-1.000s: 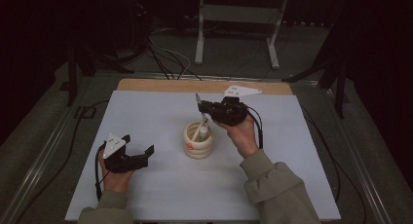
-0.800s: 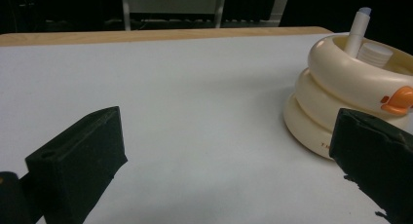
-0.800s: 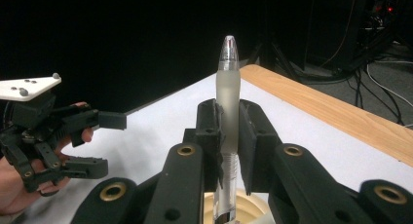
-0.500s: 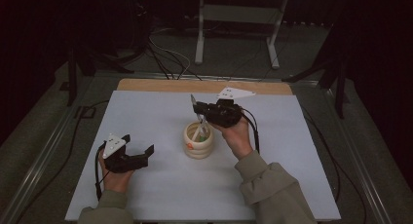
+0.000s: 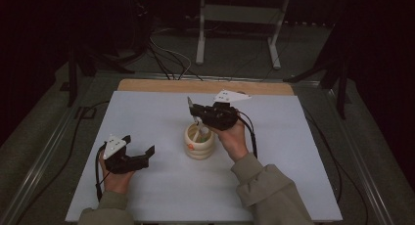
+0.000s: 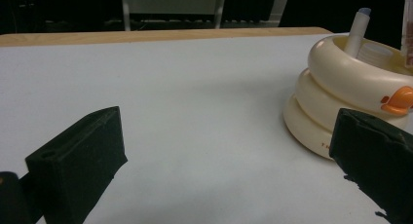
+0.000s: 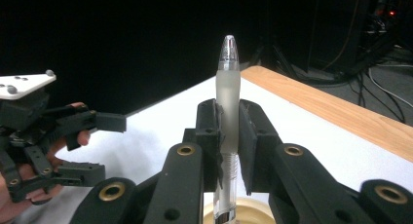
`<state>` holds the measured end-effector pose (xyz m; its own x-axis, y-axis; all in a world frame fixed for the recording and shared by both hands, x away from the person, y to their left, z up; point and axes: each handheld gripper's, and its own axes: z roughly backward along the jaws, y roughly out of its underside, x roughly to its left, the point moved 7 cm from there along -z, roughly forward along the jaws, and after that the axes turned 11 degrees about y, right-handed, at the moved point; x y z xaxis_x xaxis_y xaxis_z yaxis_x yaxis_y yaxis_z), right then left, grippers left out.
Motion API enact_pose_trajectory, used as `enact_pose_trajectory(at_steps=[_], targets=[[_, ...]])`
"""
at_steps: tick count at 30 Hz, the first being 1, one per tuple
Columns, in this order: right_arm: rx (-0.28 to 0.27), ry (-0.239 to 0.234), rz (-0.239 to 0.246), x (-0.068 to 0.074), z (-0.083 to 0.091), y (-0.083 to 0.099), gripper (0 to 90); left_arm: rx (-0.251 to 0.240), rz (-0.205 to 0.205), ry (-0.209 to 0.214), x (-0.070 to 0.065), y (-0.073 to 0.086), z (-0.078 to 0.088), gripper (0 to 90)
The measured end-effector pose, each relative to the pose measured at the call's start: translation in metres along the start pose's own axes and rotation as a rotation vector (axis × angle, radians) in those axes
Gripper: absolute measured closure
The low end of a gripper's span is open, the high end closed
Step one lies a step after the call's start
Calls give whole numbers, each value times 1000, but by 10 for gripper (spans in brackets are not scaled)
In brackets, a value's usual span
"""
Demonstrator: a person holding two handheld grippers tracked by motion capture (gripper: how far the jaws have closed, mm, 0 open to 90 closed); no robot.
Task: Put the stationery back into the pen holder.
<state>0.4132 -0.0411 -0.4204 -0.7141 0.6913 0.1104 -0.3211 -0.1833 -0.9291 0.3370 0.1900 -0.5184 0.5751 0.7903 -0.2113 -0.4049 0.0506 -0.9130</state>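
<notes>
At the near left of the white counter (image 5: 147,195), the left claw (image 5: 139,154) rests low in the person's left hand (image 5: 116,178), its jaws spread wide with nothing between them. In the left gripper view those two jaws frame bare counter, and the holder sits just beyond the right-hand jaw, apart from it.

At the middle of the counter stands the cream ringed holder (image 5: 199,143), upright, with a small orange duck-like mark on its side (image 6: 397,100). A white marker (image 6: 356,31) leans inside it against the rim, beside what looks like a second pale item.

Right of and just above the holder, the right claw (image 5: 196,111) is clamped on a frosted pen (image 7: 228,107). The right gripper view shows the pen upright between the pads, its clear tip rising above them and its lower end hanging over the holder's mouth.

The step in hand appears to be moving this pen in or out of the holder; which of the two cannot be told. To do it well, the travel should likely stay straight along the pen's axis, so the lower end clears the rim and does not knock the leaning marker. The light holder could tip or slide, so the idle left claw could steady it.
</notes>
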Motion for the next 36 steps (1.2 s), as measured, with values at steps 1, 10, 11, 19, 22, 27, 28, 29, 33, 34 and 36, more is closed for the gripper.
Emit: enact_pose_trajectory(at_steps=[1, 10, 11, 19, 22, 27, 28, 29, 33, 34, 36], targets=[[-1, 3, 2, 0, -1, 0, 806, 0, 0, -1, 0, 0, 0, 4], [5, 5, 8, 3, -4, 5, 804, 0, 1, 0, 0, 0, 0, 4], [6, 5, 8, 2, -5, 6, 804, 0, 0, 0, 0, 0, 0, 4], [21, 16, 9, -1, -7, 14, 804, 1, 0, 1, 0, 0, 0, 4], [23, 17, 8, -1, -7, 16, 804, 1, 0, 2, -1, 0, 0, 4], [30, 17, 15, -1, -8, 21, 802, 1, 1, 2, -1, 0, 0, 4], [33, 18, 14, -1, -9, 22, 802, 1, 1, 2, -1, 0, 0, 4], [35, 17, 12, -1, -9, 23, 802, 1, 1, 2, -1, 0, 0, 4], [40, 14, 14, -1, -10, 27, 801, 1, 2, 2, -1, 0, 0, 4], [41, 14, 14, -1, -10, 28, 801, 1, 2, 2, -1, 0, -1, 4], [43, 12, 9, -1, -10, 31, 801, 2, 1, 3, -1, 0, 0, 4]])
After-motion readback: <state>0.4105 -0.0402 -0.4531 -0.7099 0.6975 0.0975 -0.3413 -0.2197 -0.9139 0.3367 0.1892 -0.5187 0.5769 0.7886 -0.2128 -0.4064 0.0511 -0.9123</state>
